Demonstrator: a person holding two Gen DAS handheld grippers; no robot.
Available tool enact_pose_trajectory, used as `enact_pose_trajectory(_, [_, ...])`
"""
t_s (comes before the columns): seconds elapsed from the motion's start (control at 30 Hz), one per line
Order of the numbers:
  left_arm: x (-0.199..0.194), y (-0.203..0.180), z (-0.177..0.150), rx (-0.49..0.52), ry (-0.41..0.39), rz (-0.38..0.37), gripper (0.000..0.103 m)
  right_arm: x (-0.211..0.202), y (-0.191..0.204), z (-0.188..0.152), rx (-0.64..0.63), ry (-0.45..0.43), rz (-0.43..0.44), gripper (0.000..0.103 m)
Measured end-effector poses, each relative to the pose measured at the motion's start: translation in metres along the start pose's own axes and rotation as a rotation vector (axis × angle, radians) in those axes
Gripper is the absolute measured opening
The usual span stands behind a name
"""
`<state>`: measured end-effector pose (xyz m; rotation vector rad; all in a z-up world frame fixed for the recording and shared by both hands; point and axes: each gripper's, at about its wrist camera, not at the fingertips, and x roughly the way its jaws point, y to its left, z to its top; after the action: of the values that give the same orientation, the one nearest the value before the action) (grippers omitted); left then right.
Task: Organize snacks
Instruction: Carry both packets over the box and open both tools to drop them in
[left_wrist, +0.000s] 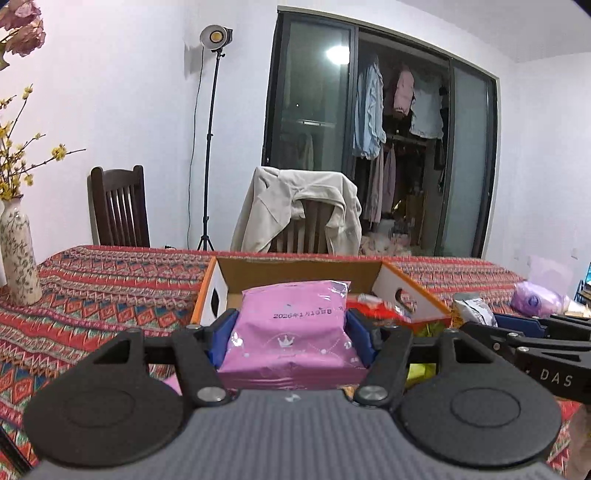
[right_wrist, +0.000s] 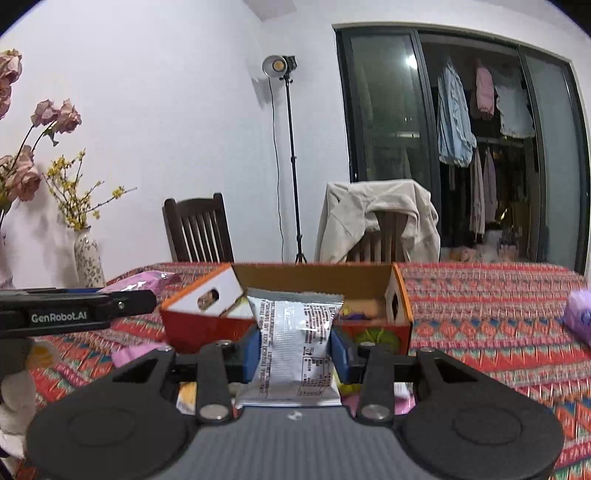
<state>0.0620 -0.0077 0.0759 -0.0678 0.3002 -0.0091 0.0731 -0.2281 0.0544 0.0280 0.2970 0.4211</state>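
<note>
Left wrist view: your left gripper (left_wrist: 291, 332) is pinching a pink snack packet (left_wrist: 295, 325) between its blue pads (left_wrist: 225, 332), and the packet sits just in front of the open cardboard box (left_wrist: 218, 291) on the patterned tablecloth (left_wrist: 110, 288). The pads bear on the puffed sides of a soft, air-filled pouch. Expect it to squirm or rotate if you tilt the tool sharply; keep the wrist steady on the way to the box.

To the left of the box stands a flowered vase (left_wrist: 18, 254). It looks tall and top-heavy, so a wide swing on that side could topple it.

A red wrapper (left_wrist: 373, 306) already lies inside the box. Releasing the pink packet on top of it may leave the packet propped on the rim or sliding out.

Right wrist view: your right gripper (right_wrist: 293, 350) is clamped on a silver snack packet (right_wrist: 295, 339), gripped at its lower half, with the same box (right_wrist: 400, 295) directly ahead. The upper half stands free and may catch the near wall if you enter low.

Both tools face one box and the left gripper's arm (right_wrist: 74, 314) shows at this view's left edge. Judge the main hazard to be a collision at the opening; load one packet at a time.
</note>
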Motion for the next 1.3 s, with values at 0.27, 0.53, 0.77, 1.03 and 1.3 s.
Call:
enact_pose_trajectory(0.27, [0.031, -0.002, 0.028, -0.009, -0.021, 0.013, 0.065, 0.036, -0.008, 0.034, -0.004, -0.027, -0.028, 0.039])
enact_pose_trajectory(0.53, [0.069, -0.003, 0.048, -0.022, -0.031, 0.031, 0.065, 0.080, -0.018, 0.054, -0.002, -0.020, -0.057, 0.039])
enact_pose_trajectory(0.77, [0.109, 0.001, 0.055, -0.049, -0.021, 0.062, 0.065, 0.118, -0.031, 0.060, 0.038, -0.005, -0.075, 0.039])
enact_pose_trajectory(1.03, [0.145, 0.018, 0.040, -0.074, 0.020, 0.103, 0.065, 0.153, -0.047, 0.045, 0.063, 0.016, -0.088, 0.039])
enact_pose_trajectory(1.3, [0.159, 0.029, 0.025, -0.089, 0.073, 0.094, 0.076, 0.167, -0.053, 0.037, 0.075, 0.065, -0.072, 0.042])
